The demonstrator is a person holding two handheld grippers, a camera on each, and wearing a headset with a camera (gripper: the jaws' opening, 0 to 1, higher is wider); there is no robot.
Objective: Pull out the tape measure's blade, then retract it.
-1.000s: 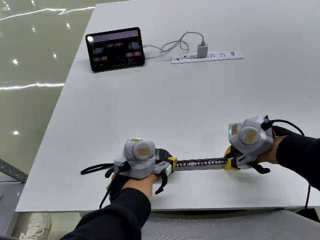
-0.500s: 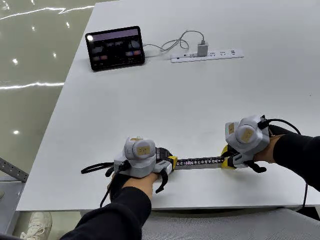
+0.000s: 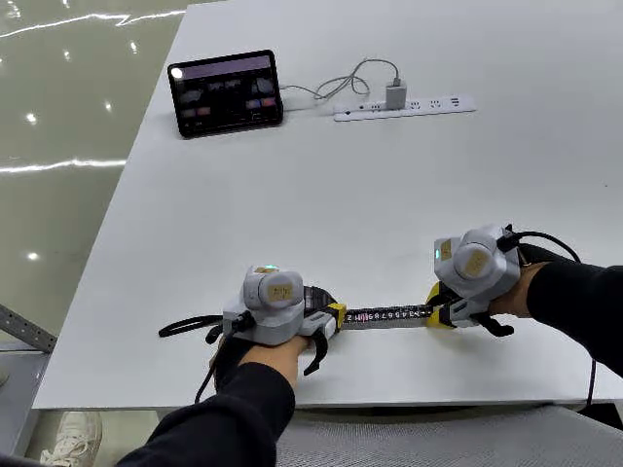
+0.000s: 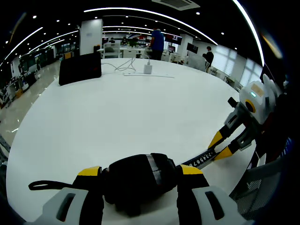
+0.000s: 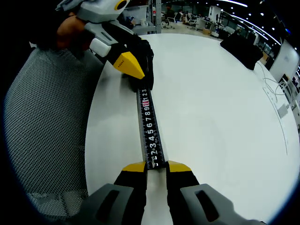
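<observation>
With left tongs, clamped black tape measure case. With right tongs, narrow, pinched blade end, hook hidden between jaws. Held blade flat along table between both tongs, near edge just beside. Had open tabletop beyond; tablet, power strip well apart, far past tongs.

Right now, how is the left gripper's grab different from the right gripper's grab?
The left gripper holds the tape measure's fat black case, the right gripper pinches the end of the thin blade. The left gripper's jaws stand wide apart around it; the right gripper's jaws are nearly together. Both have yellow tips and sit low over the white table.
</observation>
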